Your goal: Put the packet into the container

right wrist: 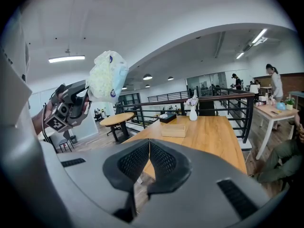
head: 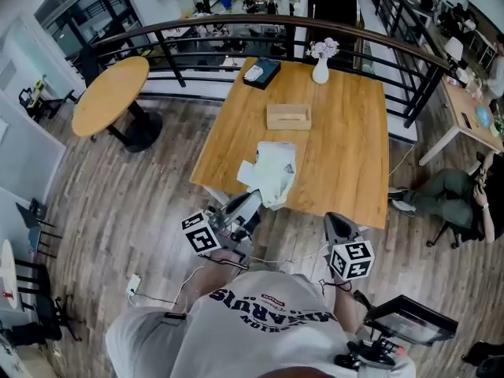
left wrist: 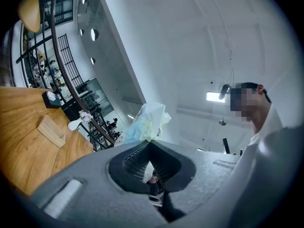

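The left claw point(left wrist: 149, 140) is clenched on the one packet point(head: 269, 173), a pale, crumpled, floppy thing pinched by its lower edge. It is carried in the air above the near edge of the counter point(head: 346, 148), toward the near left corner. The right claw point(right wrist: 148, 140) is closed with nothing between its jaws, just short of the near edge on the right.

Further on, about mid-counter, sits the one container point(head: 288, 116), a shallow open wooden box, well apart from the packet. At the far edge stand one dark box point(head: 261, 73) and one white vase point(head: 320, 68) with flowers. One round table point(head: 110, 94) stands off to the left.

The grip looks slight, so a quick swing might shake the packet loose before it reaches the container. Being limp and about as broad as the opening, it may drape over the rim and slide out rather than drop in. The container looks light, so a nudge could push it toward the vase. An overreach could tip the vase.
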Demonstrator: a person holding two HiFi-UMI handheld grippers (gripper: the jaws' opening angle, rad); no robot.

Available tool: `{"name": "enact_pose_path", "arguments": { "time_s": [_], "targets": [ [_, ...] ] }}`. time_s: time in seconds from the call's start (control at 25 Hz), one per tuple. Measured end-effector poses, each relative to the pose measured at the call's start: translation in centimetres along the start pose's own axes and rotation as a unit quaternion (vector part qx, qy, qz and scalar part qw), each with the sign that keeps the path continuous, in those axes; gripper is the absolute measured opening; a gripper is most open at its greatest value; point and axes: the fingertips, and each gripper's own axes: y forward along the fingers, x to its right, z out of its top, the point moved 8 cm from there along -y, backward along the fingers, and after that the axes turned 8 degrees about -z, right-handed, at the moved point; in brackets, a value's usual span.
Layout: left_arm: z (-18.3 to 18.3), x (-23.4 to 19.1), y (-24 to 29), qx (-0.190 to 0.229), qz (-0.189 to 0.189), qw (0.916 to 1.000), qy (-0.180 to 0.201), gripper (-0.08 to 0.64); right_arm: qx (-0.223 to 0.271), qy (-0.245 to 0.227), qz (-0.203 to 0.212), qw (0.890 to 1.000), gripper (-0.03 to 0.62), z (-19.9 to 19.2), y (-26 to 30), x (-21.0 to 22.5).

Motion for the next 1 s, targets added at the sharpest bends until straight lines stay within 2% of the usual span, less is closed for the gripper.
{"name": "enact_pose_path", "arguments": {
  "time_s": [0.44,0.68,1.0],
  "targets": [
    [-1.0,-0.6,0.2,0.007,0.027,0.9996,0.004,0.005,-0.005,0.0,-0.005,1.0,0.011,-1.0,1.4,2.8],
    [-1.1,-1.2,0.4,0.006,0.027,0.9996,0.004,0.005,-0.016,-0.001,0.009,1.0,0.011,-1.8,1.7,2.0],
    [-0.6,-2.9,0.9,0.005,0.023,0.9997,0.004,0.005,-0.022,0.001,-0.002,1.0,0.011,-1.8,2.9,3.1]
  ]
}}
